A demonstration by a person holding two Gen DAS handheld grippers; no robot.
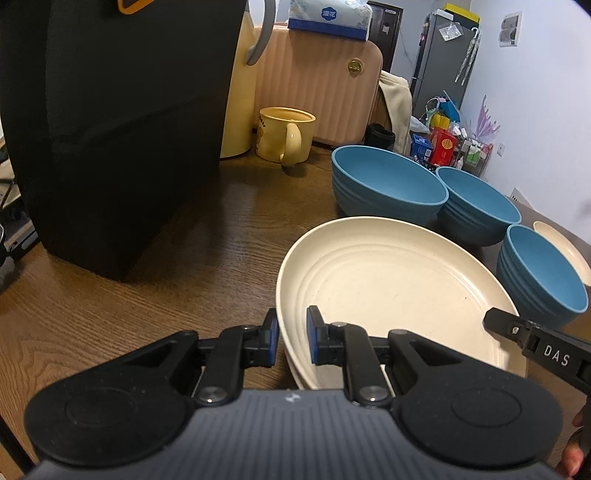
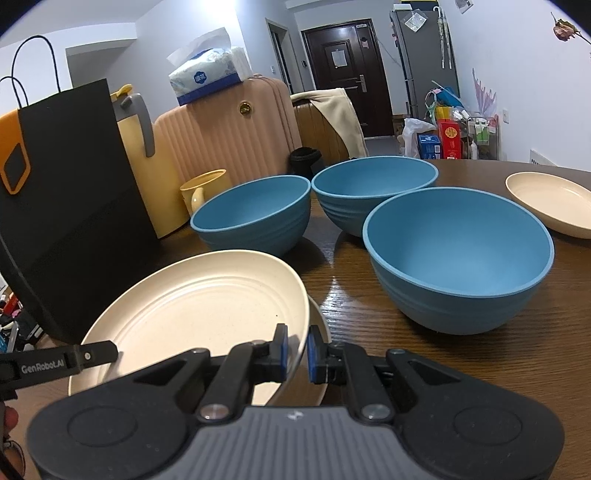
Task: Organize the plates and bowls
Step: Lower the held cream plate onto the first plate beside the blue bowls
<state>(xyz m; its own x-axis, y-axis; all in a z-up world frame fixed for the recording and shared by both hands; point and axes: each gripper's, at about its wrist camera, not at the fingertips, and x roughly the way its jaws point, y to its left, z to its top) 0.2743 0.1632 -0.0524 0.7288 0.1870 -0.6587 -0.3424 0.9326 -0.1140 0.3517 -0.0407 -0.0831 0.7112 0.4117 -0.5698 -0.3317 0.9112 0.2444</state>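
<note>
Both tongs are pinching the top plate (image 1: 399,291) right now: the left tongs (image 1: 292,341) are clamping its rim at 9 o'clock, the right tongs (image 2: 297,349) are clamping the opposite edge at 3 o'clock. Blue pads are sitting on either side of the rim in both wrist views, so the grip is closed on the plate. A second plate (image 2: 320,325) is lying just under it, its edge peeking out beside the right tongs.

The bench (image 1: 147,302) is showing dark brown wood grain, and it is throwing back a glossy glare between the dishes. Three blue bowls (image 2: 458,258) are standing upright beyond the plates, from 12 to 2 o'clock, close together. A third cream plate (image 2: 550,206) is sitting alone at far 2 o'clock, well apart from the stack.

At 10 o'clock a black paper bag (image 1: 122,129) is towering over the bench, with a yellow mug (image 1: 284,134) and a pale yellow jug (image 2: 144,173) behind it at 11. Past the bench edge a ribbed pink suitcase (image 1: 317,85) is carrying a tissue pack (image 1: 328,18). Farther back a dark door (image 2: 347,77) is closed, a grey fridge (image 2: 421,55) is standing against the white wall, and boxes and bags are crowding the floor at its foot.
</note>
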